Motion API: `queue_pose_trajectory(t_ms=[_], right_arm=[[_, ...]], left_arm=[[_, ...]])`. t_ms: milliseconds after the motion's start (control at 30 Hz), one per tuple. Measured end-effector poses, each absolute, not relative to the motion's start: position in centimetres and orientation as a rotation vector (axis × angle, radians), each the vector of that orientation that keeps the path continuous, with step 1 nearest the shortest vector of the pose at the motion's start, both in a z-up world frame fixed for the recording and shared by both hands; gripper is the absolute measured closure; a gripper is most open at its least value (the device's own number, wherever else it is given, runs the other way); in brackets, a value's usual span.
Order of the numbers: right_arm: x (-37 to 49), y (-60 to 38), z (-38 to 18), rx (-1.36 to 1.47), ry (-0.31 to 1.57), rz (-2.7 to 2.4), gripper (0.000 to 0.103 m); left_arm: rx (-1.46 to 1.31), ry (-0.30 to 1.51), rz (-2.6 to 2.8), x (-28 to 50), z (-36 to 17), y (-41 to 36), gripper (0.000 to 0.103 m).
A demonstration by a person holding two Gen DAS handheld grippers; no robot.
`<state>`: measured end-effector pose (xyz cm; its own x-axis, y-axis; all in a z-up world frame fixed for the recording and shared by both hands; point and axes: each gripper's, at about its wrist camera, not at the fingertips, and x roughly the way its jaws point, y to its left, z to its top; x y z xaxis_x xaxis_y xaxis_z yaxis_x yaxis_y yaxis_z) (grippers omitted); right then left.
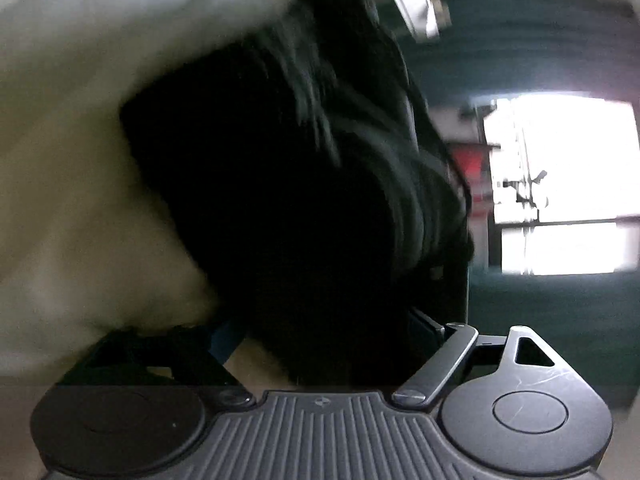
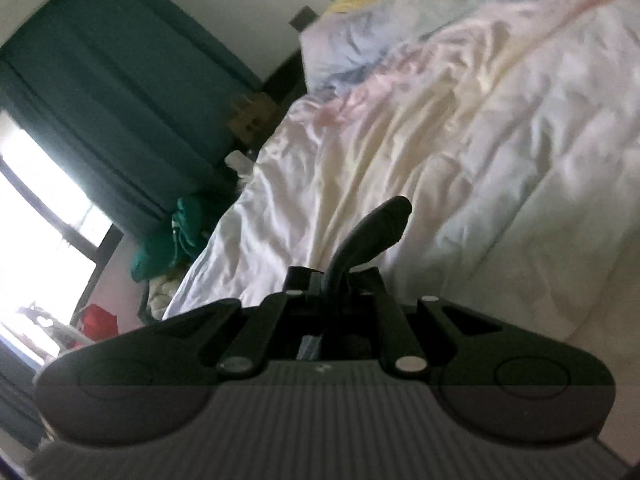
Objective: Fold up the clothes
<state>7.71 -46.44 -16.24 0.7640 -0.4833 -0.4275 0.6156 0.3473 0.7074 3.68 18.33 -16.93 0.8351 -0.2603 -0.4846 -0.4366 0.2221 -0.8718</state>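
Note:
A black garment (image 1: 304,200) fills the middle of the left wrist view, bunched and blurred by motion. It hangs in front of my left gripper (image 1: 320,344) and hides both fingertips, so the jaws cannot be read. In the right wrist view my right gripper (image 2: 332,280) is shut on a narrow strip of the black garment (image 2: 372,228), which sticks up and curls to the right over the bed.
A bed with a wrinkled pastel quilt (image 2: 460,140) fills the right of the right wrist view; pale bedding (image 1: 80,160) shows on the left. Dark teal curtains (image 2: 120,100), a bright window (image 1: 560,184), green clothes (image 2: 176,236) and a red object (image 2: 98,320) stand beside the bed.

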Motion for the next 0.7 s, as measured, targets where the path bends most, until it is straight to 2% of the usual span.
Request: queue_pose_trajectory(t_ms=[100,167,200,233,300,433,600,700], right_arm=[[7.5,-45.6,-15.8,0.947,0.141,-0.703,0.095],[7.7,-45.4,-15.3,0.924,0.132,-0.703,0.095],[7.7,-45.2,-15.1,0.912,0.127,-0.704,0.095],[7.8,-45.1,-14.9,0.901,0.123,-0.704,0.095],[7.9,-44.8,-14.5,0.878,0.114,-0.705,0.095],[7.7,-44.2,-13.5,0.844,0.086,-0.705,0.095],[6.0,-43.0,-10.5,0.826,-0.023,-0.712,0.095],[6.0,-42.1,-7.1,0.777,-0.082,-0.728,0.095]], left_arm=[[-1.413,0.564,0.202,3.8,-17.4,19.2,0.032],[-1.398,0.585,0.229,4.4,-17.4,19.3,0.049],[-1.377,0.584,0.253,4.5,-17.1,19.4,0.075],[-1.362,0.586,0.264,4.6,-16.9,19.6,0.088],[-1.334,0.585,0.266,4.8,-16.2,19.9,0.093],[-1.135,0.545,0.218,4.2,-10.9,20.0,0.098],[-0.971,0.418,0.164,1.8,-3.1,22.0,0.100],[-0.971,0.397,0.147,0.6,-1.5,24.7,0.100]])
